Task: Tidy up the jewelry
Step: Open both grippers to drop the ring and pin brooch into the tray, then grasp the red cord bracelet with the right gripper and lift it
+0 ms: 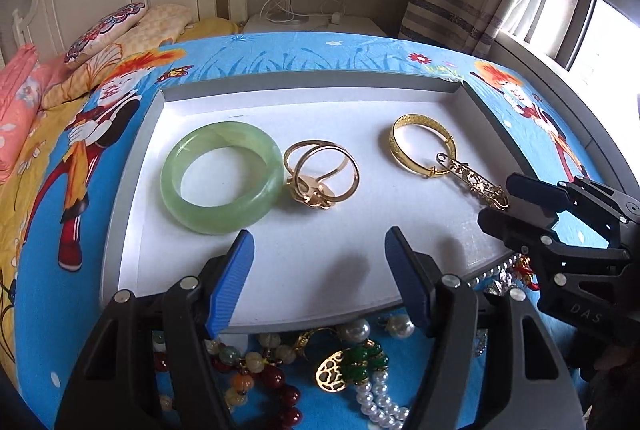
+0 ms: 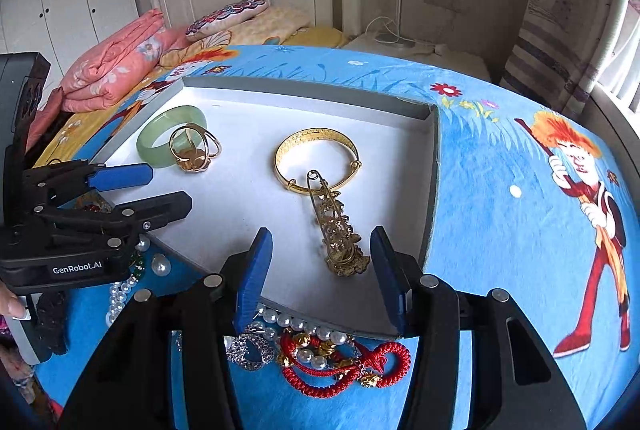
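Tray (image 1: 132,166) sits on the blue bedsheet (image 1: 280,50), w/ jade bangle (image 1: 222,177) far left, double gold ring (image 1: 320,174) touching it, gold bangle (image 1: 420,146) to the right. Gold brooch (image 2: 338,226) lies against that bangle, running toward the near edge. Right gripper (image 2: 320,278) hovers over the brooch's near end, jaws wide apart, holding nothing. Left gripper (image 1: 320,278) also spread wide and empty, above the tray's near edge. Loose beads & pearls (image 1: 372,394) piled on the sheet just near of the tray, plus a red cord bracelet (image 2: 340,362).
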The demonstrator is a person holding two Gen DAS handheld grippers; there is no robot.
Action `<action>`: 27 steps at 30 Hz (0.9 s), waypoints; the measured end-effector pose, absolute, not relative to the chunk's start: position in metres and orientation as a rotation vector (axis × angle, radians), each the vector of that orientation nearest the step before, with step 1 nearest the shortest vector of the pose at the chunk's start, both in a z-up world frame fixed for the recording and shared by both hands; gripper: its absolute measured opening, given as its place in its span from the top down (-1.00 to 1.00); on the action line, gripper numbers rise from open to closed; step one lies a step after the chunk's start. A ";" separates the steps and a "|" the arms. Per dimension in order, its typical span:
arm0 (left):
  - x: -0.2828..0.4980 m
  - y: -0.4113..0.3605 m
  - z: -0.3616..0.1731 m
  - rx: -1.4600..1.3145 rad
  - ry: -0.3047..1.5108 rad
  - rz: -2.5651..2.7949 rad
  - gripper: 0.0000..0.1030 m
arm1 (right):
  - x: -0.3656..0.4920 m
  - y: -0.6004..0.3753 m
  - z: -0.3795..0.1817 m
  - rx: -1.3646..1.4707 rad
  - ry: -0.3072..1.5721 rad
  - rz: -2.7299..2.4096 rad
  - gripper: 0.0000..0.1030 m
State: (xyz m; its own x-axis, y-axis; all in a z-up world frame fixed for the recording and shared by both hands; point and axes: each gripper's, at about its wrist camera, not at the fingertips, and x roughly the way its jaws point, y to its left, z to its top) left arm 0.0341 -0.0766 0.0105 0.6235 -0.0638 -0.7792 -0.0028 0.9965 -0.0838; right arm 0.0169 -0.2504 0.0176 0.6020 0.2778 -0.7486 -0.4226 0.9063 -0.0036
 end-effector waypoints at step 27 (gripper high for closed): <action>-0.126 0.051 0.024 -0.380 0.631 0.042 -0.95 | -0.149 -0.325 0.028 -0.119 0.679 0.412 -0.11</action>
State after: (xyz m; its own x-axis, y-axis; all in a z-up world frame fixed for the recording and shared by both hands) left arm -0.1258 0.0514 0.0239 0.8087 -0.0760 -0.5834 -0.1531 0.9303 -0.3334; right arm -0.1494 -0.3249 0.0277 0.7013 0.3314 -0.6311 -0.4077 0.9127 0.0263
